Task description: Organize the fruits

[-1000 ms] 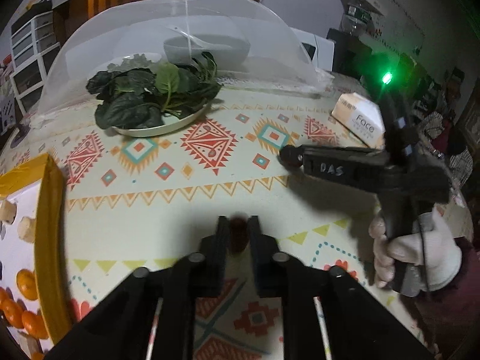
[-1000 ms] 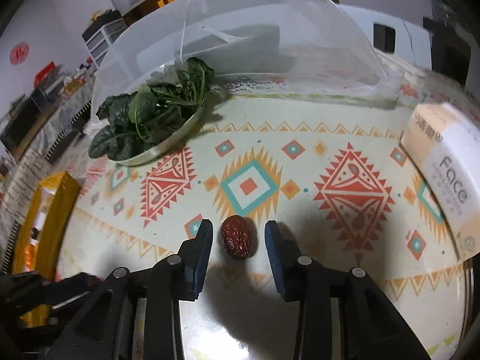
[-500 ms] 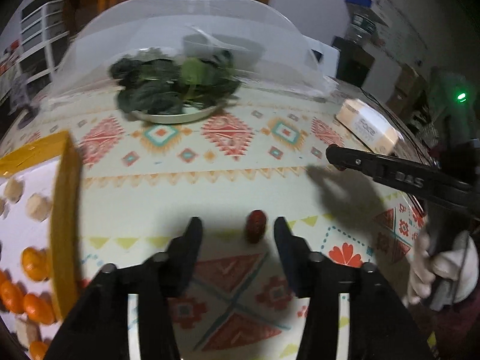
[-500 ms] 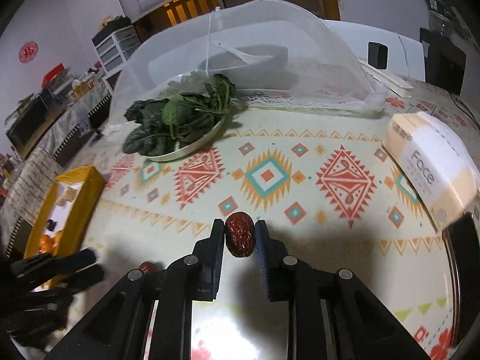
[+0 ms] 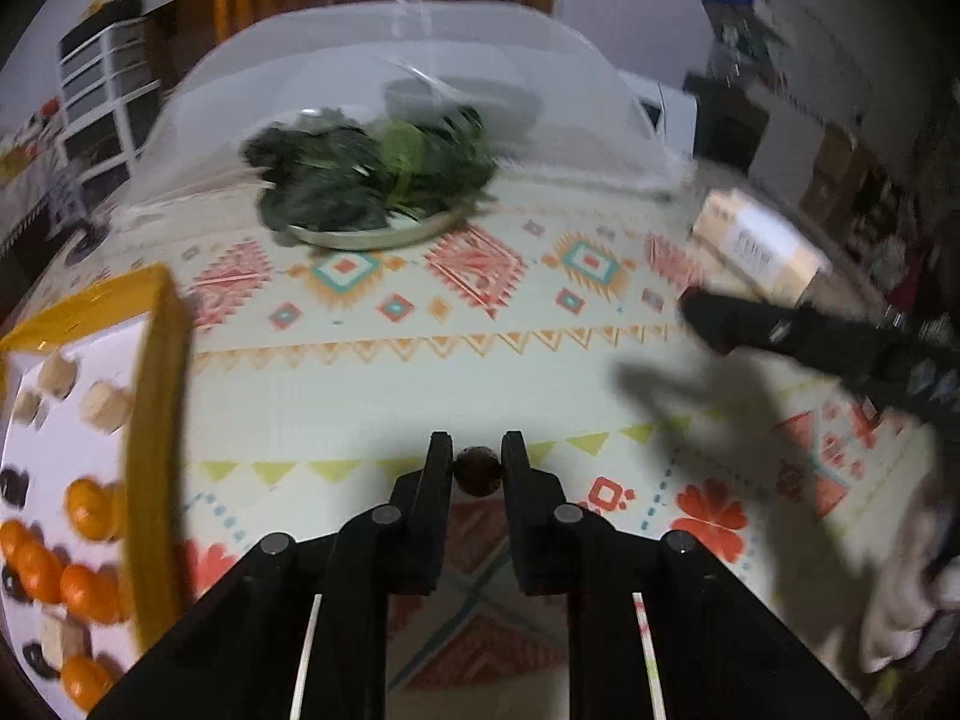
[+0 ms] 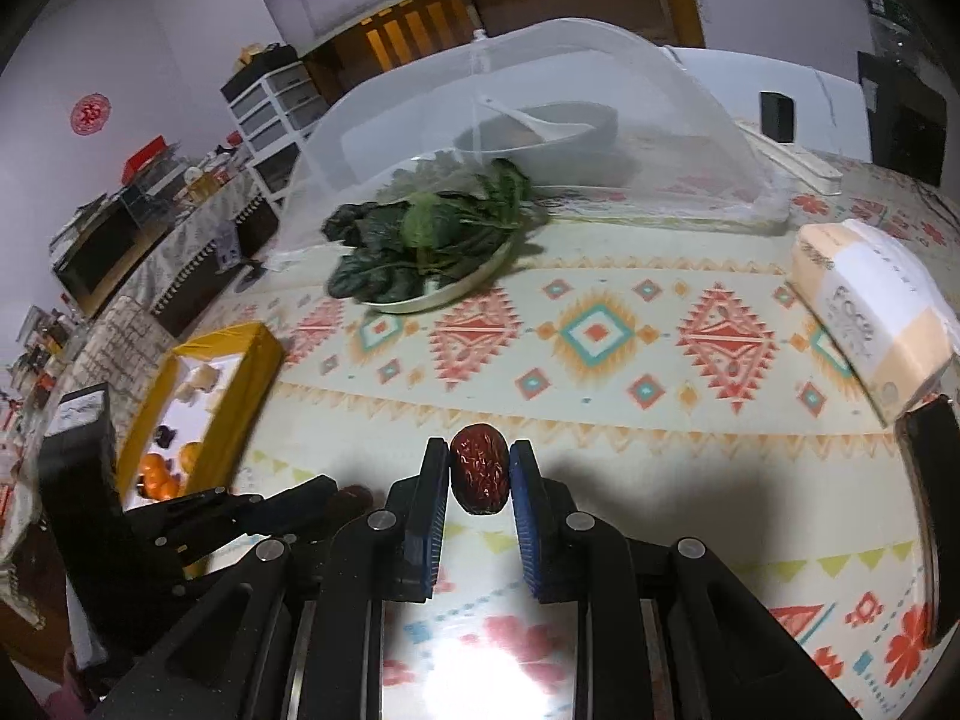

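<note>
Left wrist view, blurred: the left gripper [image 5: 477, 468] is clamped narrow on a small dark red date [image 5: 477, 471], pinched betw. the two black fingertips, w/ the patterned tablecloth [image 5: 420, 384] seen behind it. A yellow-walled tray [image 5: 157, 420] is seen at the left edge, w/ small oranges [image 5: 84, 507] in its near part, pale chunks [image 5: 105, 411] further back and a few dark pieces in betw. A plate of leafy greens [image 5: 372, 180] is placed at the far side, just in front of a white mesh food cover [image 5: 408, 78]. A tissue box [image 5: 759, 246] lies at the right, and the other gripper is seen reaching in from the right edge, its tip above the cloth. Right wrist view, sharper: the right gripper [image 6: 479, 471] is closed on a second, larger wrinkled red date [image 6: 480, 469], held upright betw. the blue-padded fingers and lifted off the cloth. The left gripper is seen low at the left, near the tray, w/ its date just visible at the tip. Oranges and pale pieces are visible in the tray. Greens plate, mesh cover w/ a bowl [image 6: 540, 129] under it, and tissue box are spread across the far half, well apart from both dates.
</note>
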The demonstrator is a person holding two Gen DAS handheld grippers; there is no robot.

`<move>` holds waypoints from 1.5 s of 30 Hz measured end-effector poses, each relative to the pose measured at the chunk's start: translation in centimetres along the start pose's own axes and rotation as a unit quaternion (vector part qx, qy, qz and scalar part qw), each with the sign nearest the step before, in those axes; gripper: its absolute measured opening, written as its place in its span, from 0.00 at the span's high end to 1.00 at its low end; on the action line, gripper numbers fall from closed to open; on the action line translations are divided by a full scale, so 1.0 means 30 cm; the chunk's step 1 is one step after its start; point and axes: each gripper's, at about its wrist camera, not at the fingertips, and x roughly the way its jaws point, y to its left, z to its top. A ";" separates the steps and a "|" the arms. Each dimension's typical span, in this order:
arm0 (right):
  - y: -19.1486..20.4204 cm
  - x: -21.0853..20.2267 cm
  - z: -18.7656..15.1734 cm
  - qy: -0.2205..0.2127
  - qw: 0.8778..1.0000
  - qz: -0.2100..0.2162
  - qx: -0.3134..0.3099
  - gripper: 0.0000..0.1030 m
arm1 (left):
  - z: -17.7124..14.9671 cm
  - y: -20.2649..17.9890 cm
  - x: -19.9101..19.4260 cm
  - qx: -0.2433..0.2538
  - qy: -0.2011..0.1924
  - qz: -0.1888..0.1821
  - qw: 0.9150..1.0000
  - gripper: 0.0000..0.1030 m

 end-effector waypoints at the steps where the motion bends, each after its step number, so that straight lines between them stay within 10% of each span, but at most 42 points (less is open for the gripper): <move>1: 0.022 0.002 -0.001 0.001 1.000 0.008 -0.002 0.78 | -0.007 0.035 -0.049 -0.014 -0.011 -0.001 1.000 0.84; 11: 0.451 0.125 -0.034 0.034 0.990 0.114 -0.073 0.78 | -0.173 0.463 -0.360 -0.155 -0.064 0.072 0.983 0.84; 21: 0.743 0.333 -0.114 0.083 0.980 0.133 -0.119 0.78 | -0.324 0.725 -0.431 -0.224 -0.057 0.132 0.964 0.84; 25: 0.760 0.351 -0.110 0.073 0.983 0.126 -0.111 0.77 | -0.342 0.774 -0.461 -0.244 -0.072 0.123 0.959 0.55; 31: 0.704 0.309 -0.081 0.047 0.989 0.123 -0.070 0.49 | -0.352 0.807 -0.517 -0.263 -0.102 0.115 0.953 0.31; 39: 0.595 0.155 -0.122 -0.025 0.996 0.048 -0.065 0.35 | -0.309 0.708 -0.575 -0.215 -0.144 0.168 0.951 0.21; 45: 0.619 0.044 -0.209 -0.080 0.989 -0.021 -0.121 0.18 | -0.280 0.516 -0.690 -0.147 -0.239 0.272 0.921 0.00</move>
